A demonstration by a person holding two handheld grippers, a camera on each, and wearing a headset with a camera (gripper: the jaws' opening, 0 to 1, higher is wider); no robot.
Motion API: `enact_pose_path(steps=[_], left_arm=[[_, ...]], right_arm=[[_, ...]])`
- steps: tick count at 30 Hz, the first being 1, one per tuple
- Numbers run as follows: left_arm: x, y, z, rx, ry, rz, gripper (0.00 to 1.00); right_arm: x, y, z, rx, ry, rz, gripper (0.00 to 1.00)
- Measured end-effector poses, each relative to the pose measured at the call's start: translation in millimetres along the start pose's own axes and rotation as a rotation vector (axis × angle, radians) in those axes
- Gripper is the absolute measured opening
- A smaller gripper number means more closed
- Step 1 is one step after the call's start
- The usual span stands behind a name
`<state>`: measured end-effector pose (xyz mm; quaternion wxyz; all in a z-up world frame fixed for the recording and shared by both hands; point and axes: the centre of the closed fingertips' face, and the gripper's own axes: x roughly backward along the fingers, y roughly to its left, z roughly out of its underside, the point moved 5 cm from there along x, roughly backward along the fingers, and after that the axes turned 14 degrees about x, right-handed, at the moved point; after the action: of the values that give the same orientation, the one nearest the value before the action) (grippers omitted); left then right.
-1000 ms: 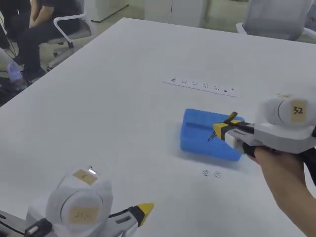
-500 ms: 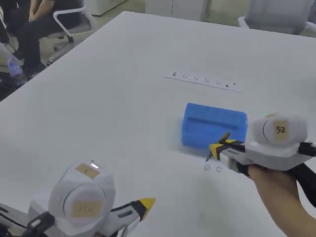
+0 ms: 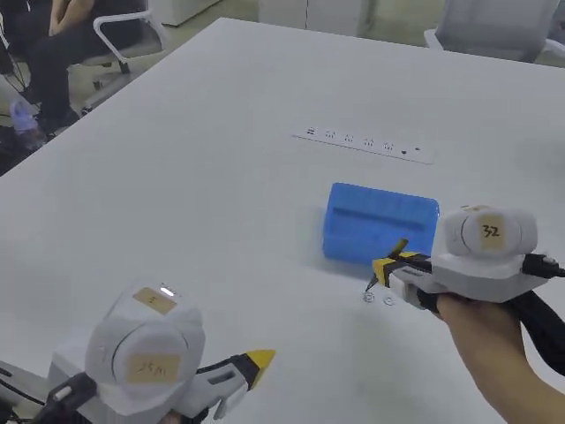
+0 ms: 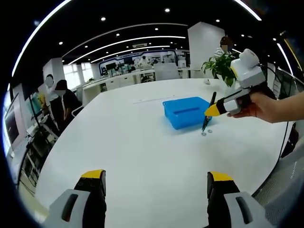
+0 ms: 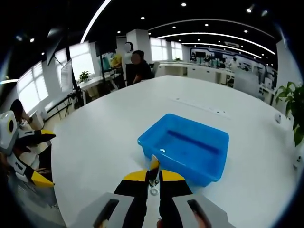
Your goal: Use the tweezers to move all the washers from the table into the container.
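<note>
White table (image 3: pixel 203 194): right gripper (image 3: pixel 393 259) clamps tweezers (image 3: pixel 374 277), tips near washers (image 3: pixel 369 298)

— Where did the head view look from?
— I had it above the near side of the white table (image 3: pixel 177 177), facing forward and down, with the blue container (image 3: pixel 380 221) fairly close, right of centre.
— And the gripper views?
— My left gripper view sat low, well back from the container, facing across the table between its widely spread jaws; the right gripper (image 4: pixel 209 113) entered from the right. My right gripper view looked along jaws pinched on the tweezers (image 5: pixel 154 164), very near the container's wall.
— What did they share?
— All three showed the container; the head and left gripper views both showed the washers (image 3: pixel 368 297).
</note>
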<state>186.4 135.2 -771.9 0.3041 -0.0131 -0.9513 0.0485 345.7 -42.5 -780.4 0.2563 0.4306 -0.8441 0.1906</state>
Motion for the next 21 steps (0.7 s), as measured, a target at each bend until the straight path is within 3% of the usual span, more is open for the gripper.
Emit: enact_pose_path(steps=[21], left_arm=[[0.0,1.0,0.2,0.004,0.004,-0.006,0.90]], right_arm=[[-4.0,-3.0,10.5,0.021,0.027,0.015,0.05]])
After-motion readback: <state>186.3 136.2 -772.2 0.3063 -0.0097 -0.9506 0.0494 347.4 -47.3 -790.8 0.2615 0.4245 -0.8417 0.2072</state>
